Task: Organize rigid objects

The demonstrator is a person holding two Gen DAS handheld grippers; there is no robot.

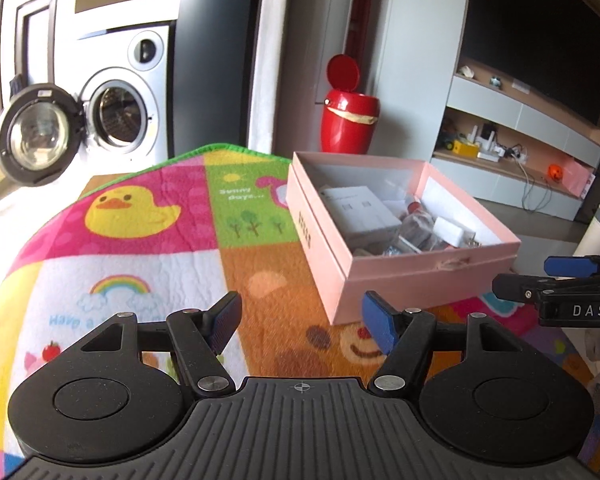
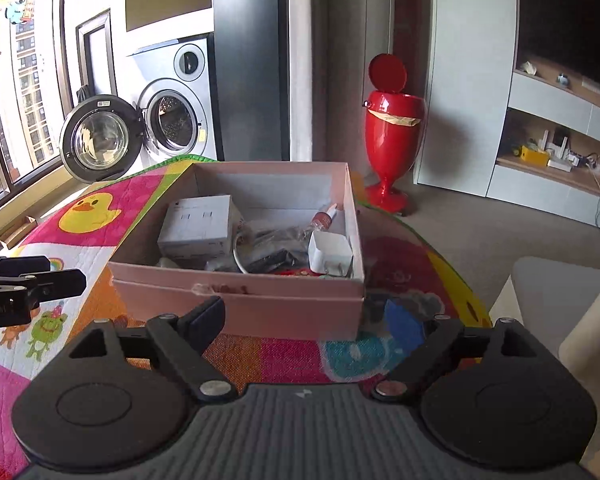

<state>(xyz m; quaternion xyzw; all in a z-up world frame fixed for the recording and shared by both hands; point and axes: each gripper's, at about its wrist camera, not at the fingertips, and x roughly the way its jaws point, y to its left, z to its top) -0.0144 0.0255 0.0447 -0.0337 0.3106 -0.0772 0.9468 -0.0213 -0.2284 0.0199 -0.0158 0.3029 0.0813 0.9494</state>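
Observation:
An open pink box [image 1: 332,256] [image 2: 260,300] sits on a colourful cartoon mat [image 1: 148,256] [image 2: 60,240]. Inside it lie a white carton [image 1: 360,210] [image 2: 198,226], a white charger [image 1: 454,230] [image 2: 330,254], a small red-capped tube [image 2: 324,218] and dark cables. My left gripper [image 1: 302,326] is open and empty, low over the mat to the left front of the box. My right gripper [image 2: 304,326] is open and empty just in front of the box's near wall. Each gripper shows at the edge of the other's view, the right one [image 1: 540,280] and the left one [image 2: 40,276].
A red pedal bin [image 1: 348,120] [image 2: 394,132] stands behind the table. A washing machine with its door open [image 1: 120,112] [image 2: 172,120] is at the back left. Shelves with small items [image 1: 500,148] [image 2: 552,156] run along the right wall.

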